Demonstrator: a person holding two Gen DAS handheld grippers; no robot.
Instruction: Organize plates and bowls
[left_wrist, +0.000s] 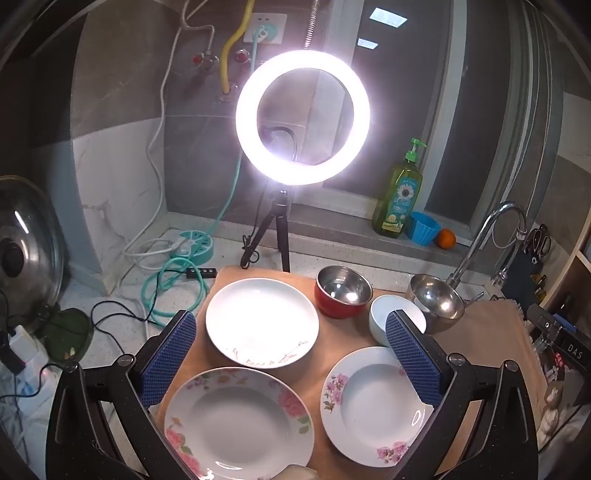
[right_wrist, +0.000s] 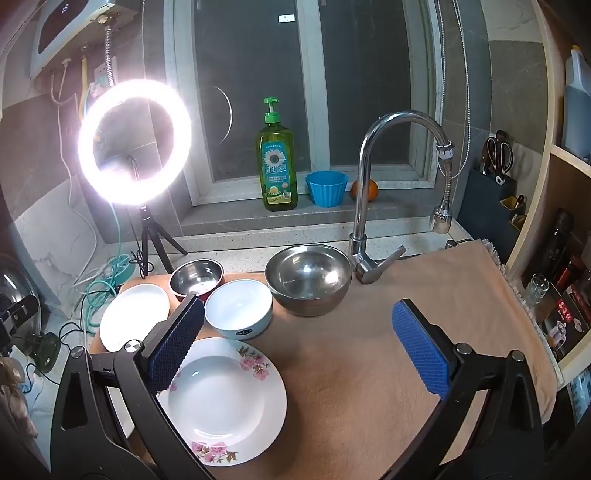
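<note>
Ring light (left_wrist: 303, 117) is the main source in both views and blows out to pure white, with a halo over the wall behind. Hard glare on the plain plate (left_wrist: 262, 323) washes its centre out; small highlights sit in the steel bowl (right_wrist: 308, 278) and on the tap (right_wrist: 402, 122). Window (right_wrist: 255, 96) is dark. Room falls dim toward the sides; frame corners are black with vignette. Strong fisheye bend on window frames and shelf edges. Centre is sharp, the far edges soft, no motion blur.
</note>
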